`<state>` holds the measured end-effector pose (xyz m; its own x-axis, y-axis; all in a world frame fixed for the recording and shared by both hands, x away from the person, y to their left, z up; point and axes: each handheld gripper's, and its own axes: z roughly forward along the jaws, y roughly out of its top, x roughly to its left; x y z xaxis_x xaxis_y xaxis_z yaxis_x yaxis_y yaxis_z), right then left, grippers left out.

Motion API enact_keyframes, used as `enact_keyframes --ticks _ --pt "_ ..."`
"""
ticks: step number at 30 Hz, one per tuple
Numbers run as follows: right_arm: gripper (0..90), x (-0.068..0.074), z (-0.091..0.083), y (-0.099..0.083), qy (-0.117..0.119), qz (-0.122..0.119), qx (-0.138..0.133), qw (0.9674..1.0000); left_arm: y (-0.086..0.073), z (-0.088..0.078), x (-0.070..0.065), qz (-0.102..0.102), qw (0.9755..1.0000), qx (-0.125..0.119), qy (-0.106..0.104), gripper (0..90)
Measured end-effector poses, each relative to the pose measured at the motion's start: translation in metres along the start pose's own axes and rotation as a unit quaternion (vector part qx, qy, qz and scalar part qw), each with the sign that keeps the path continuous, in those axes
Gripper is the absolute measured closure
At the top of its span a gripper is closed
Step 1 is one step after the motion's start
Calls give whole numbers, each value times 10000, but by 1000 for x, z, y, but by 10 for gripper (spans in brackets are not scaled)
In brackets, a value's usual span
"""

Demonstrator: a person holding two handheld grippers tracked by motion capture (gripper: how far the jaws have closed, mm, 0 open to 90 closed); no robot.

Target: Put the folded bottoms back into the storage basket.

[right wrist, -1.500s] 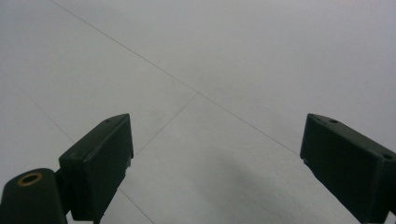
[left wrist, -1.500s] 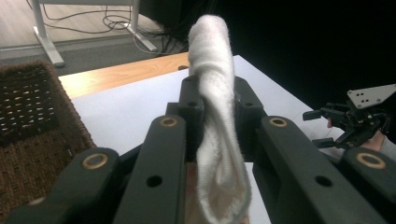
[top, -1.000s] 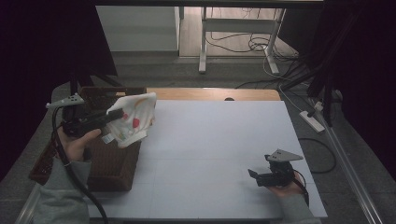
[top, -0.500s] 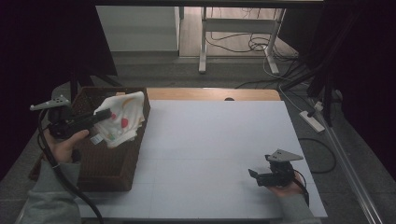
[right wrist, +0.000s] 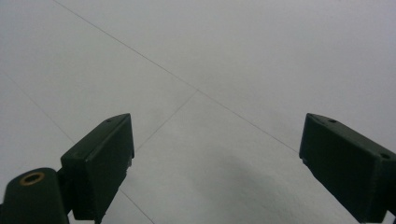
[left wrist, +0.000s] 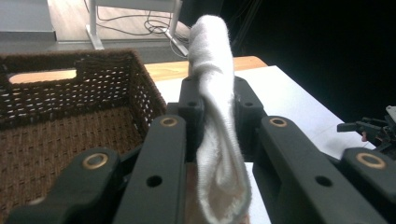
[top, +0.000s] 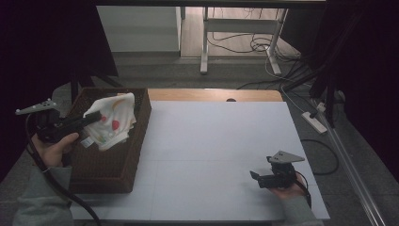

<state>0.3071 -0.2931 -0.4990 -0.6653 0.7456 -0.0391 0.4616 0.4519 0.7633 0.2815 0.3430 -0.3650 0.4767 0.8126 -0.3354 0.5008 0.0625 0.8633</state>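
Observation:
A white cloth with red and yellow spots (top: 112, 121) hangs over the brown wicker basket (top: 126, 155) at the table's left. My left gripper (top: 96, 115) is shut on the cloth. In the left gripper view the folded cloth (left wrist: 217, 121) is pinched upright between the jaws, above the basket's woven floor (left wrist: 60, 140). My right gripper (top: 255, 176) rests low at the front right of the white table, pointing left. Its jaws stand wide apart in the right gripper view, with nothing between the right gripper (right wrist: 215, 158) fingertips but bare white table.
The white tabletop (top: 216, 141) stretches between the basket and the right hand. A wooden strip (top: 211, 95) runs along the far edge. Behind it stand a desk frame (top: 204, 37) and floor cables (top: 263, 44). A power strip (top: 314, 121) lies at the right.
My left gripper has carried the cloth leftward from the basket's right rim to above its inside. The right hand has stayed in place.

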Motion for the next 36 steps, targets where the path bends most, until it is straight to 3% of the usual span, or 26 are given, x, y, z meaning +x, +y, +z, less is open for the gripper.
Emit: enact_keyframes --ticks 26,36 --pt "105 1 2 0 -2 -30 41 10000 -9 -12 21 -176 9994 113 265 780" --pt "108 1 2 0 -3 -31 46 10000 -19 -3 30 -271 9987 320 282 781"
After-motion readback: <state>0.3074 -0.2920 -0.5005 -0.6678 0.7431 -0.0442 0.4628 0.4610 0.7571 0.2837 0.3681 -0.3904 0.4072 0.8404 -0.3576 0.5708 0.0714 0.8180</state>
